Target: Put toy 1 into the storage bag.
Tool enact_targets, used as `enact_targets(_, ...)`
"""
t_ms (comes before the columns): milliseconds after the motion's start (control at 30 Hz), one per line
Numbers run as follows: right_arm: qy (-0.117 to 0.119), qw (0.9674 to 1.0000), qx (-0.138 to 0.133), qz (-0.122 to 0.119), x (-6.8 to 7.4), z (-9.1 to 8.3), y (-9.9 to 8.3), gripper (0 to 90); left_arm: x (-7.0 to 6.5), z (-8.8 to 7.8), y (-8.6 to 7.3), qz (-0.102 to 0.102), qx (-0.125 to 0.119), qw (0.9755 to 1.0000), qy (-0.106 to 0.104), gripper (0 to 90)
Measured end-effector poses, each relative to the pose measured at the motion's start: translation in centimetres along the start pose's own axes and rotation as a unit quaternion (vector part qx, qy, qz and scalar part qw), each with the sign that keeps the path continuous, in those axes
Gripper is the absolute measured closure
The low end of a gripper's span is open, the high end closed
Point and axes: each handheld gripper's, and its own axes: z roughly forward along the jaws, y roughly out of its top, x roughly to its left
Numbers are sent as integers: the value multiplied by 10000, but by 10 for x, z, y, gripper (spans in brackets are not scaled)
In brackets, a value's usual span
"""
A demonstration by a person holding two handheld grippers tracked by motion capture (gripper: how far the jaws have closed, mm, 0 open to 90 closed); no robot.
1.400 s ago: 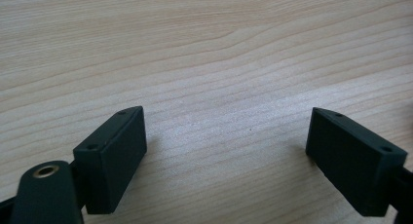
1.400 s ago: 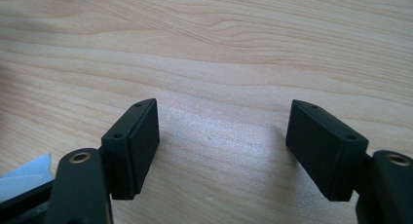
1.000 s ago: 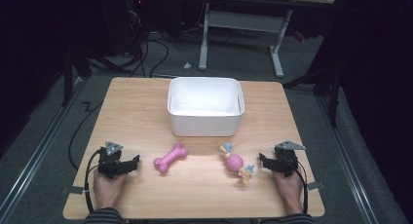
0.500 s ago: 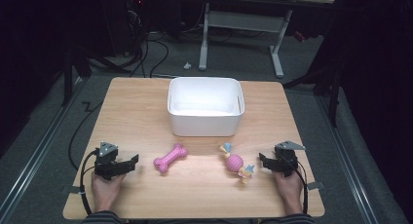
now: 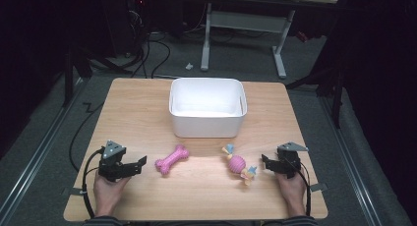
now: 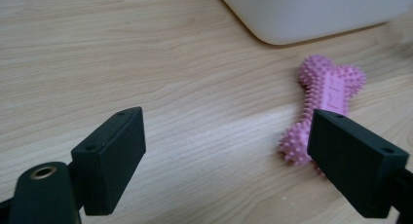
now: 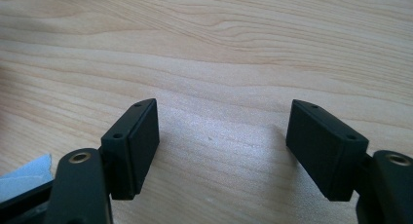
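A spiky pink bone toy (image 5: 172,159) lies on the wooden table (image 5: 147,103), in front of a white bin (image 5: 207,108). My left gripper (image 5: 139,164) hovers just left of the bone, pointing toward it. Its jaws have just been opening and now stand open with bare wood between them. In the left gripper view (image 6: 229,151) the bone (image 6: 326,97) lies beyond the right jaw and the bin (image 6: 311,12) is farther off. A pink ball toy (image 5: 237,163) with knotted ends lies right of centre. My right gripper (image 5: 264,164) rests open beside it, over bare wood (image 7: 224,146).
The bin stands at the middle back of the table and looks empty. A scrap of pale blue (image 7: 24,177) shows at the lower left of the right gripper view. Cables and desk legs (image 5: 280,54) are on the floor beyond the table.
My left gripper has lifted a little off the table and shifted slightly. The right gripper and both toys have stayed where they were.
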Motion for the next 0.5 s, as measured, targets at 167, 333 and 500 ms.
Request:
enact_targets(167, 0, 10000, 0, -1, 0, 0, 0, 283, -14, 2, 6, 102, 140, 9996, -236, 154)
enact_targets(333, 0, 10000, 0, -2, 0, 0, 0, 283, -29, 8, 14, 375, 294, 9982, -371, 154)
enact_targets(500, 0, 10000, 0, -3, 0, 0, 0, 283, -39, 16, 22, 517, 346, 9969, -492, 153)
